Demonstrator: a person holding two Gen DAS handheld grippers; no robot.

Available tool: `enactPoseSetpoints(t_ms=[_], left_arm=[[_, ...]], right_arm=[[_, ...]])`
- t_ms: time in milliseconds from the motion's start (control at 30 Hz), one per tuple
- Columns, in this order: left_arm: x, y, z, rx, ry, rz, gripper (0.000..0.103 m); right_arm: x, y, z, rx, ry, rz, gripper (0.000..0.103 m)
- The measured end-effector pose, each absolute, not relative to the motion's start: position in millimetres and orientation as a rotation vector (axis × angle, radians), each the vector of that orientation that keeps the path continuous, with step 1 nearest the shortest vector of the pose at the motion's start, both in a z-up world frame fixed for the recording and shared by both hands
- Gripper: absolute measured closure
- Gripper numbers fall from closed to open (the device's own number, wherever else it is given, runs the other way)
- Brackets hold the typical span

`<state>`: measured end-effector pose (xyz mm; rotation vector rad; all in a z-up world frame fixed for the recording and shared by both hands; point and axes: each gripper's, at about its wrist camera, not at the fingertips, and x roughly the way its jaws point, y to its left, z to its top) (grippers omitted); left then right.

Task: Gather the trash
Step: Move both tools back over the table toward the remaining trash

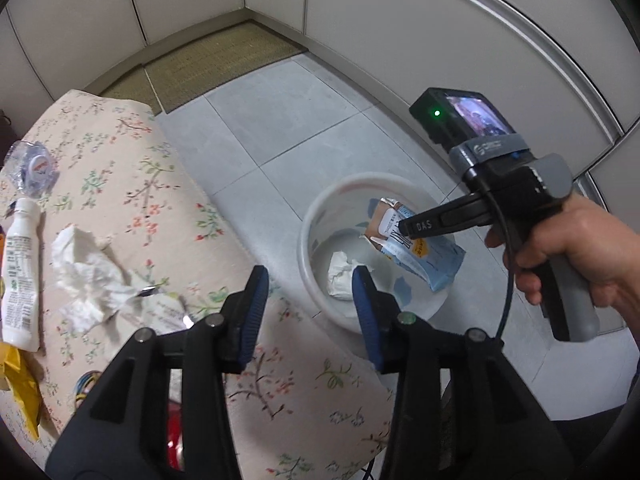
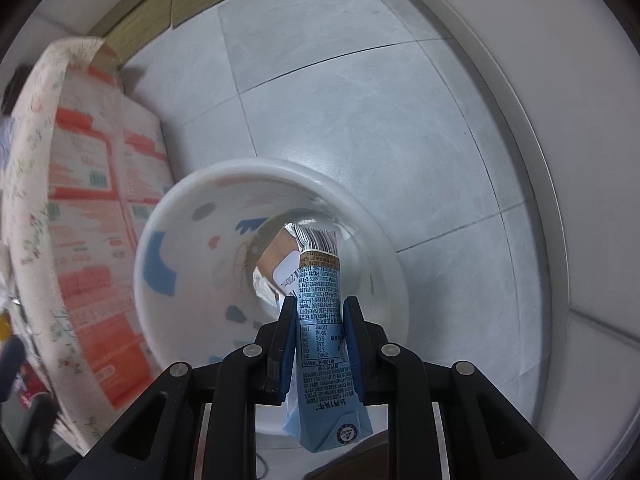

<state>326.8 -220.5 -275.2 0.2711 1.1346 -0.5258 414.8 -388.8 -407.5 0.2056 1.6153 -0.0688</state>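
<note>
Inside the white bin lower centre lies one crumpled tissue, the right gripper clamps a blue carton above it, the left gripper gapes empty (tissue wad, white bottle, wrappers remain at left).

Cloth: cream, printed with green, pink and blue floral sprigs. Bin: white, with blue, grey and pink shapes inside. Carton: light blue with a brown band and black print. Claws: black with blue pads. Tissue: white. Floor: grey tiles. Mat: olive.
</note>
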Motion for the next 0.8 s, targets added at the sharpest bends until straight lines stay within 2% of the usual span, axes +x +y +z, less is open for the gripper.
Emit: enactPoseSetpoints(t_ms=[100,200,267,300,433,633,800], left_arm=[[322.9,-209.9,-266.5,0.259,1.121,-0.519,0.056],[314.9,-201.0,-256.8,0.253,1.103,-0.517,0.047],[308.9,-196.0,-252.1,0.253,1.089,-0.511,0.043],[306.4,-193.2,-249.1,0.253,1.084,-0.507,0.041],[294.8,-178.9,-235.7,0.264,1.066,-0.496,0.034],[280.2,-150.7,-208.1,0.250,1.020,-0.477,0.023],[276.3,-127.3,-193.6,0.246,1.006,-0.445,0.020]], right_arm=[[417.1,-383.7,-401.8,0.211,1.605,-0.052,0.079],[416.4,-383.7,-381.3,0.266,1.556,-0.030,0.073],[413.7,-380.8,-367.7,0.281,1.522,-0.033,0.051],[410.1,-380.7,-356.8,0.288,1.496,-0.035,0.047],[396.5,-376.2,-324.5,0.284,1.444,-0.042,0.044],[374.3,-353.5,-272.3,0.229,1.368,-0.006,0.033],[356.9,-326.2,-240.2,0.197,1.318,0.017,0.028]])
